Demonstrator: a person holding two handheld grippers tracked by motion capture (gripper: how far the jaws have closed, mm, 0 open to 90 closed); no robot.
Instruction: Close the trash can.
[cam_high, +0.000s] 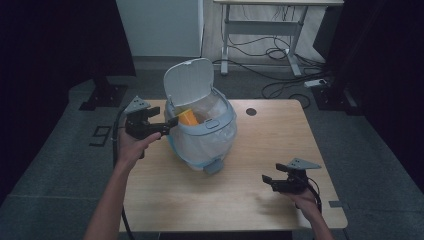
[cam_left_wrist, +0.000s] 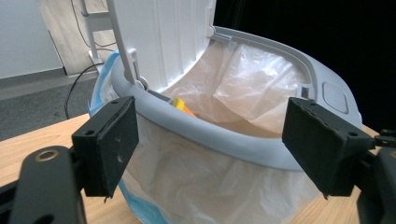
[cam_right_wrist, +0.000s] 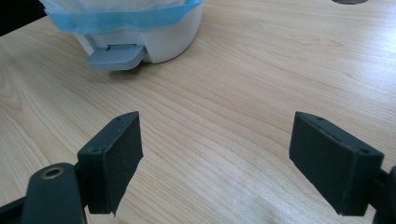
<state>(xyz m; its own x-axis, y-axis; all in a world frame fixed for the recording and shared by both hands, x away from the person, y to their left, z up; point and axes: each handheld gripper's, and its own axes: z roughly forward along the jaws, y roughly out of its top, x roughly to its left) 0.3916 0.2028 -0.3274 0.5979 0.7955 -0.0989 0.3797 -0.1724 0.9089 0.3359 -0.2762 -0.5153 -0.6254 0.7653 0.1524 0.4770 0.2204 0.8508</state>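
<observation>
My left tool (cam_high: 167, 125) hangs at the near-left rim of the small white pedal bin with a pale blue-grey ring (cam_high: 202, 131). Its jaws stand wide apart and hold nothing; in the left gripper view the two black pads (cam_left_wrist: 109, 140) straddle a stretch of the ring and the thin translucent plastic liner bag (cam_left_wrist: 196, 182) folded over it, touching neither.

The bin stands upright near the middle of the light wooden desk (cam_high: 260, 150), with its white hinged lid (cam_high: 189, 81) raised at the far side. An orange-yellow object (cam_high: 188, 118) lies inside the liner, close under the rim on my left-tool side; I cannot tell what it is.

My right tool (cam_high: 272, 181) rests low over the desk at the near-right, well apart from the bin, jaws open and empty. In the right gripper view the grey foot pedal (cam_right_wrist: 114, 57) at the bin's base is ahead of it.

Risks as I judge them:
- The liner is loose and slack. A pad closing on the rim could catch the film and drag it off the ring.
- The bin looks light and is unbraced. A sideways push from my left tool could slide or tip it.
- The lid stands unsupported. A knock to the rim could drop it onto my left tool.
</observation>
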